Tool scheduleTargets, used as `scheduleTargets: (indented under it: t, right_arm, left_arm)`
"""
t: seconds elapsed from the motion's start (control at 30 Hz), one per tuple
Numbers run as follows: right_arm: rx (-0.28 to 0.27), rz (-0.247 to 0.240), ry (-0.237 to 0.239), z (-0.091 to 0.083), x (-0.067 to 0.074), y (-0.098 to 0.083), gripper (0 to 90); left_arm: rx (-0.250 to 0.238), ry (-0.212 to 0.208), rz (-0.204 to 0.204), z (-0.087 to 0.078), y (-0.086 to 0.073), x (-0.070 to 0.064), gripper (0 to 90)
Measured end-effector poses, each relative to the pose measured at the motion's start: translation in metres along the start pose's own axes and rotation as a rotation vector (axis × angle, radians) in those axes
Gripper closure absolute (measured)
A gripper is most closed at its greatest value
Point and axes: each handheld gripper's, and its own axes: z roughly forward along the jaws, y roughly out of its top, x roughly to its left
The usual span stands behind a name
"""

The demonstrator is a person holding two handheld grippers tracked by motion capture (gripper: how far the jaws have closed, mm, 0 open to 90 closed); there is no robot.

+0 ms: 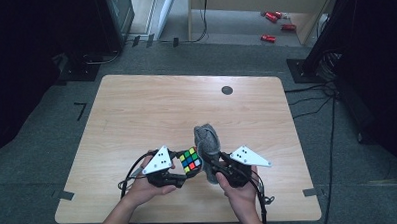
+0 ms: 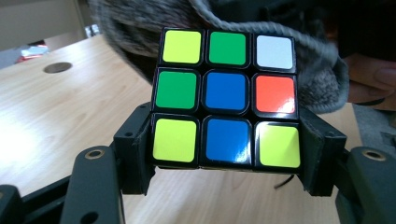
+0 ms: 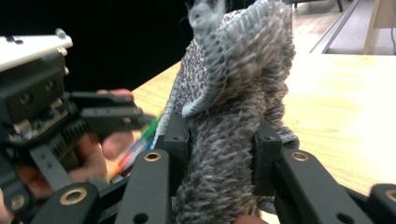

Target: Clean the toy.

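A scrambled puzzle cube (image 1: 190, 160) (image 2: 227, 95) with yellow, green, blue, white and red stickers is clamped between the jaws of my left gripper (image 1: 184, 168) (image 2: 226, 156), just above the near part of the table. Right beside it a grey knitted cloth pouch (image 1: 207, 141) (image 3: 233, 107) stands up, pinched in my right gripper (image 1: 212, 164) (image 3: 219, 149). In the left gripper view the knit fabric (image 2: 140, 32) lies directly behind the cube. The right gripper view shows the left gripper (image 3: 88, 116) close at its left, with the cube's coloured edge (image 3: 140, 142) partly hidden behind it.
The wooden table (image 1: 151, 113) has a round dark cable hole (image 1: 227, 90) near its far edge. Cables (image 1: 259, 190) trail from both grippers at the front. Red cans (image 1: 273, 19) lie on the floor beyond, and dark equipment stands at both sides.
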Motion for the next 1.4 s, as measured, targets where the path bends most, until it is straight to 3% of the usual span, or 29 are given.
scheduleTargets:
  t: [0.1,0.2,0.3,0.4,0.47,0.63,0.73,0.9,1.07,1.2,1.33,1.4]
  right_arm:
    - [0.003,0.032,-0.017,0.000,-0.008,-0.004,67.1]
    - [0.018,0.065,-0.031,0.002,-0.015,-0.006,67.5]
    - [0.008,0.050,-0.018,0.001,-0.007,-0.003,67.4]
    - [-0.017,0.042,0.018,-0.001,0.000,0.000,66.4]
    - [-0.025,0.029,-0.003,-0.001,0.002,0.000,66.7]
    - [-0.010,0.064,-0.052,0.001,-0.013,-0.006,67.5]
    - [-0.009,0.072,-0.041,0.001,-0.010,-0.006,67.7]
    - [-0.041,0.039,-0.008,-0.001,0.001,-0.002,67.5]
    - [-0.026,0.057,-0.055,0.003,-0.013,-0.011,67.9]
    - [-0.019,0.087,-0.033,0.003,-0.014,-0.010,67.8]
    - [-0.056,0.038,-0.005,-0.002,0.001,-0.003,67.5]
    - [-0.061,0.024,-0.004,-0.002,0.000,-0.001,67.6]
  left_arm:
    - [-0.024,-0.008,-0.005,-0.003,0.002,0.000,34.6]
    - [-0.053,-0.001,-0.042,-0.009,0.003,0.006,34.6]
    - [-0.033,-0.006,-0.034,-0.008,0.001,0.007,34.6]
    - [-0.013,-0.047,-0.010,-0.002,0.000,0.002,34.6]
    - [-0.021,-0.044,-0.014,-0.002,0.001,0.001,34.6]
    - [-0.077,-0.046,-0.061,-0.011,0.004,0.008,34.6]
    - [-0.057,-0.035,-0.053,-0.011,0.002,0.009,34.6]
    - [-0.025,-0.059,-0.031,-0.004,0.002,0.003,34.6]
    - [-0.058,-0.066,-0.048,-0.008,0.004,0.005,34.6]
    - [-0.042,-0.039,-0.062,-0.007,0.003,0.007,34.6]
    - [-0.047,-0.050,-0.057,-0.006,0.003,0.005,34.6]
    - [-0.062,-0.049,-0.060,-0.009,0.005,0.006,34.6]
